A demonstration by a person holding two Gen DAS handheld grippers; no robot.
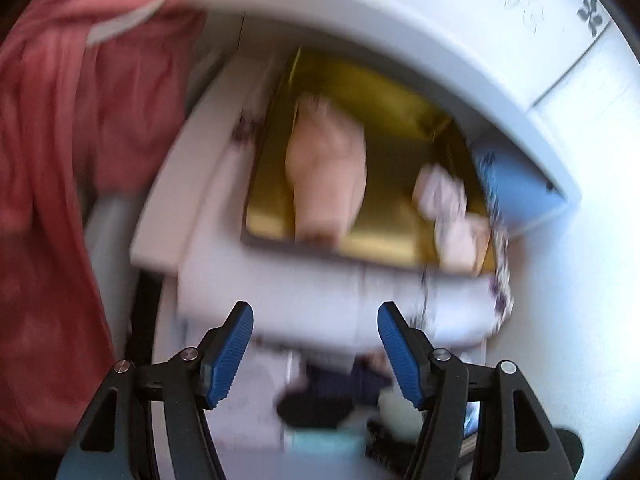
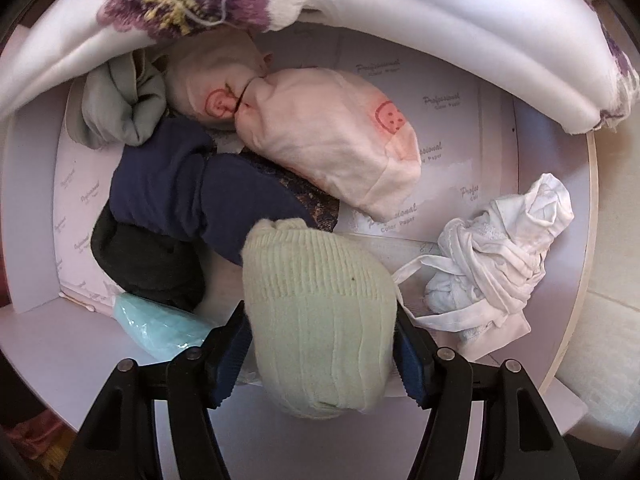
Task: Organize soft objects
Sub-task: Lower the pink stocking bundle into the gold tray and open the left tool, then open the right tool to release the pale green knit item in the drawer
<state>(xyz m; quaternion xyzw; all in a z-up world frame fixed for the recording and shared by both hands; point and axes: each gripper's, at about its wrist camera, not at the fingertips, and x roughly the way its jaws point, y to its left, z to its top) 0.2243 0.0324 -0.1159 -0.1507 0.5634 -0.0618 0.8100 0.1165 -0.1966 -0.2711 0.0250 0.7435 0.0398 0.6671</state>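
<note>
My right gripper [image 2: 322,344] is shut on a pale green ribbed sock roll [image 2: 316,312] and holds it over the front of a white drawer [image 2: 32,320]. In the drawer lie pink socks with red smiley faces [image 2: 332,136], a navy bundle [image 2: 188,196], a black bundle [image 2: 148,260], a grey-green bundle [image 2: 120,112], a mint packet [image 2: 160,328] and a knotted white cloth [image 2: 504,264]. My left gripper [image 1: 316,352] is open and empty, above a blurred yellow-lined drawer [image 1: 384,240] that holds a pink roll [image 1: 328,176] and a white bundle [image 1: 452,208].
A white cloth with embroidered purple flowers [image 2: 180,0] hangs over the back of the sock drawer. A red fabric [image 1: 60,160] fills the left of the left wrist view. A blue box [image 1: 516,188] sits at the right of the yellow drawer. White furniture [image 1: 440,20] arches above.
</note>
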